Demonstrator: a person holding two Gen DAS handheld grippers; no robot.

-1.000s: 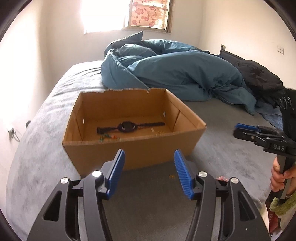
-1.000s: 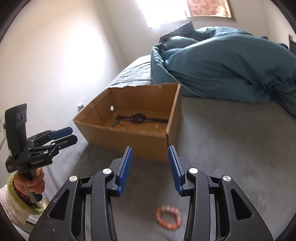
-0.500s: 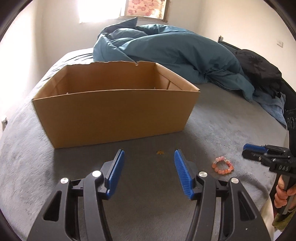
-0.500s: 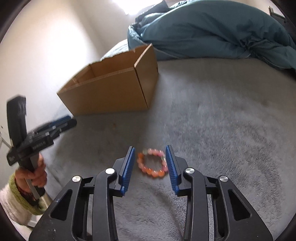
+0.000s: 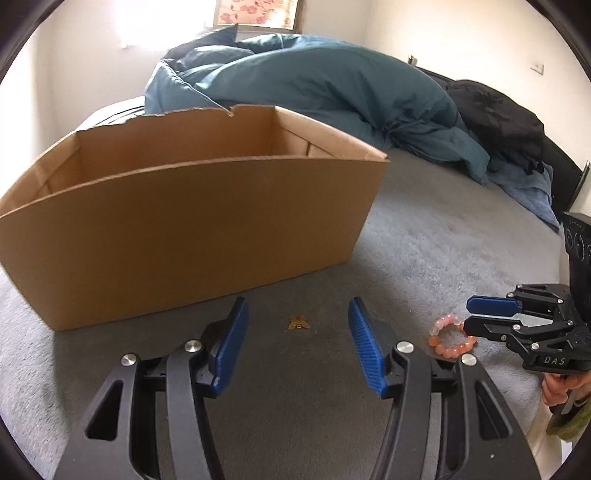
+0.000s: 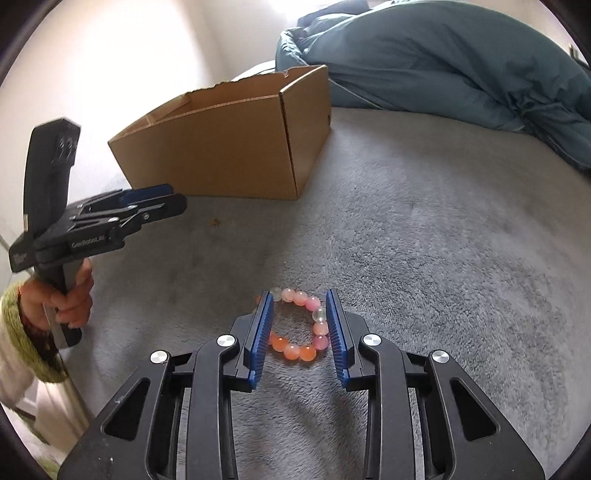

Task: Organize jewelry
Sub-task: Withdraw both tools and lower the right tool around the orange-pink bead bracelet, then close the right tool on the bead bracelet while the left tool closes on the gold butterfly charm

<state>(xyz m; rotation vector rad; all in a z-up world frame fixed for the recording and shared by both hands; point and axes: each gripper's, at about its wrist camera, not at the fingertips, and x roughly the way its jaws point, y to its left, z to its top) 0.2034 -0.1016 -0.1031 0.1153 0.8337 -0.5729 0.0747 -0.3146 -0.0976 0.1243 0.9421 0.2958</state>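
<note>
The bead bracelet (image 6: 301, 325) lies flat on the grey bed cover (image 6: 424, 258), now framed between the blue pads of the right tool (image 6: 299, 328); a second ago it sat blurred low in that view, nearer the camera than the pads and not between them. The right tool's jaws have just been closing around it, and they stand close against the ring on either side, though whether the pads already press the beads is hard to tell from this angle. The ring looks slightly drawn out, its longer axis running away from the camera along the tool's fingers, pink and clear beads at the far end, orange at the near end. The left tool (image 5: 295, 343) stands spread with nothing between its pads, low over the cover; a small gold piece (image 5: 298, 323) lies on the cover ahead of its gap. The cardboard box (image 5: 184, 236) fills more of the left view than before, and its inside floor is no longer visible. Beyond it a teal duvet (image 5: 314, 92) is heaped on the bed, with dark clothing (image 5: 495, 118) to the right, pale walls and a bright window (image 5: 258, 13) with a floral curtain.
</note>
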